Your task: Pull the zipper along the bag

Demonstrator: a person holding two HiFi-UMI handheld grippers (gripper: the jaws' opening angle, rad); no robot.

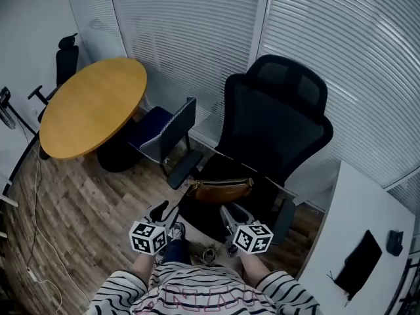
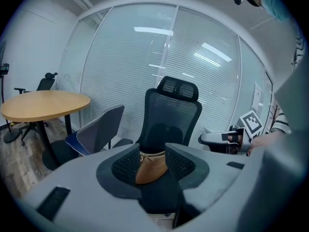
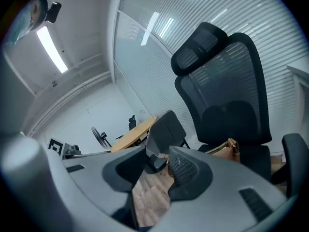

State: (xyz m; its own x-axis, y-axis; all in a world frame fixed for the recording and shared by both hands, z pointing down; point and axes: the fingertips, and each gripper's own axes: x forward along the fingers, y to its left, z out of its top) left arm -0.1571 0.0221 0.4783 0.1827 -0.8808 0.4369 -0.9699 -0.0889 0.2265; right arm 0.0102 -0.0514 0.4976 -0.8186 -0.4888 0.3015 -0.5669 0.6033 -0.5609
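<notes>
A tan leather bag (image 1: pixel 222 190) lies on the seat of a black office chair (image 1: pixel 275 130), its zipper side facing up. My left gripper (image 1: pixel 159 210) hangs in the air short of the seat's front left, open and holding nothing. My right gripper (image 1: pixel 233 212) hovers short of the seat's front right, also open and holding nothing. In the left gripper view the bag (image 2: pixel 152 167) shows far off through the gap of the left gripper (image 2: pixel 152 159). In the right gripper view the bag (image 3: pixel 226 150) lies right of the right gripper (image 3: pixel 157 161), apart from it.
A round wooden table (image 1: pixel 92 104) stands at the left, with a blue-and-grey chair (image 1: pixel 167 130) between it and the office chair. A white desk (image 1: pixel 367 222) at the right carries a black pouch (image 1: pixel 359 261). A cable (image 1: pixel 39 228) trails over the wood floor.
</notes>
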